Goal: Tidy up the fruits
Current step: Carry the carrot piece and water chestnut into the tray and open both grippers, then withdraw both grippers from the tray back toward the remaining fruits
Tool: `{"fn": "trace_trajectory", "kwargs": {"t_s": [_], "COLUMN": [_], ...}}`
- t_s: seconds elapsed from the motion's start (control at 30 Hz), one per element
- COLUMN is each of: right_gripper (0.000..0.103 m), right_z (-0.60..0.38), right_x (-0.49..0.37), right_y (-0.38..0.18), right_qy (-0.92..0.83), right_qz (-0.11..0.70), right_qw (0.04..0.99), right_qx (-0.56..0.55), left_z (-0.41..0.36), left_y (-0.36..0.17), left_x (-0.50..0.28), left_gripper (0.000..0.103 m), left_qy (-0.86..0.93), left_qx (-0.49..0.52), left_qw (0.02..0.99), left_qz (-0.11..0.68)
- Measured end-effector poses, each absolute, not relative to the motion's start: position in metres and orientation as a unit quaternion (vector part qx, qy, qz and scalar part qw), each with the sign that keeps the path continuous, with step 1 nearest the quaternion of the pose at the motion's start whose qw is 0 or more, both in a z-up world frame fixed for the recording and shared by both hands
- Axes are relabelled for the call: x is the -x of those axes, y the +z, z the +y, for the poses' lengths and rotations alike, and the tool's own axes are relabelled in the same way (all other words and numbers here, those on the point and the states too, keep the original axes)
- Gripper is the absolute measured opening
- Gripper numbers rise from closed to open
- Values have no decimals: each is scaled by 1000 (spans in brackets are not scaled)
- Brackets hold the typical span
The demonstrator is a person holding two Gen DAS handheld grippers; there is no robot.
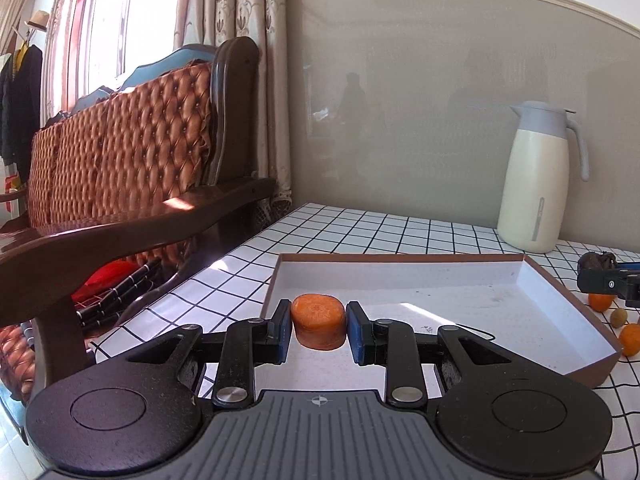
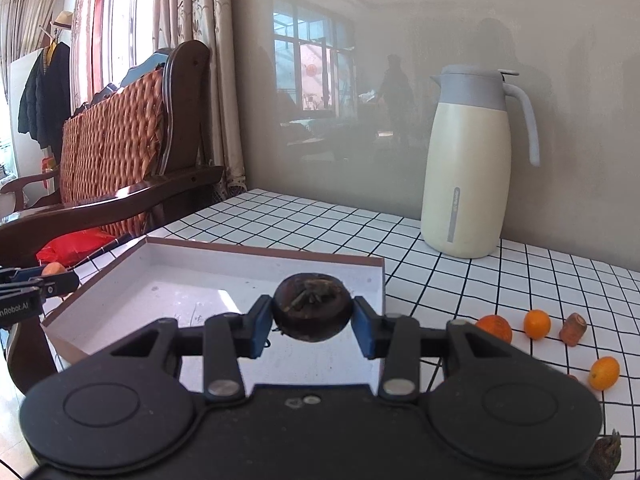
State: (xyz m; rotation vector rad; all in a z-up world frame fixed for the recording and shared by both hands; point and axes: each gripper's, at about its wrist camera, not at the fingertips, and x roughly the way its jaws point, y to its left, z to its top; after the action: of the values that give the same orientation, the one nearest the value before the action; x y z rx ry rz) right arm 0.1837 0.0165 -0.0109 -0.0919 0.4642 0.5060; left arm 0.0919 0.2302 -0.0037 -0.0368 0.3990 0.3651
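- Grid-patterned white tablecloth (image 2: 320,220) covers the table; cream thermos jug with grey lid (image 2: 468,160) stands at the back by the wall.
- Shallow white cardboard box with brown rim (image 1: 400,258) lies open in front, nothing resting on its floor.
- Left gripper (image 1: 319,330) is clamped on an orange carrot chunk (image 1: 319,326), held over the box's near left corner.
- Right gripper (image 2: 312,320) is clamped on a dark brown, round, withered fruit (image 2: 312,308), held over the box's near right part.
- Small orange citrus fruits (image 2: 537,323) and a carrot stub (image 2: 574,329) wait on the cloth to the right.
- Step in hand, judged: carrying both pieces to the box. Next: lower each, then release apart from the other.
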Motion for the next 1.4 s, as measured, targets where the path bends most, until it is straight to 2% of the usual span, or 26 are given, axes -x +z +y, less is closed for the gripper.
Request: {"fn": "trace_trajectory", "kwargs": {"t_s": [0.63, 0.67, 0.7, 0.73, 0.77, 0.83, 0.93, 1.4], "right_gripper": [36, 48, 64, 87, 83, 82, 87, 97], "right_z": [37, 37, 34, 29, 25, 24, 25, 32], "right_x": [-219, -221, -219, -216, -215, -216, -216, -210], "right_y": [-33, -34, -33, -32, -29, -26, -27, -26], "right_qy": [244, 230, 215, 206, 207, 211, 217, 233], "right_qz": [262, 259, 242, 224, 215, 220, 214, 209], "right_qw": [931, 935, 944, 951, 953, 952, 952, 949], "right_qx": [67, 71, 66, 55, 47, 43, 38, 44], "left_z": [236, 237, 239, 240, 239, 239, 238, 235], "left_y": [-16, -16, -15, -14, -13, -12, -14, -14], "left_x": [-118, -118, -116, -111, -110, -111, -114, -112], "left_gripper": [30, 42, 97, 99, 103, 103, 103, 103], "left_qy": [192, 204, 212, 218, 220, 217, 208, 208], "left_qx": [28, 32, 43, 47, 41, 38, 36, 32], "left_qw": [960, 958, 959, 961, 962, 963, 964, 963], "left_qz": [205, 198, 186, 162, 158, 156, 163, 169]}}
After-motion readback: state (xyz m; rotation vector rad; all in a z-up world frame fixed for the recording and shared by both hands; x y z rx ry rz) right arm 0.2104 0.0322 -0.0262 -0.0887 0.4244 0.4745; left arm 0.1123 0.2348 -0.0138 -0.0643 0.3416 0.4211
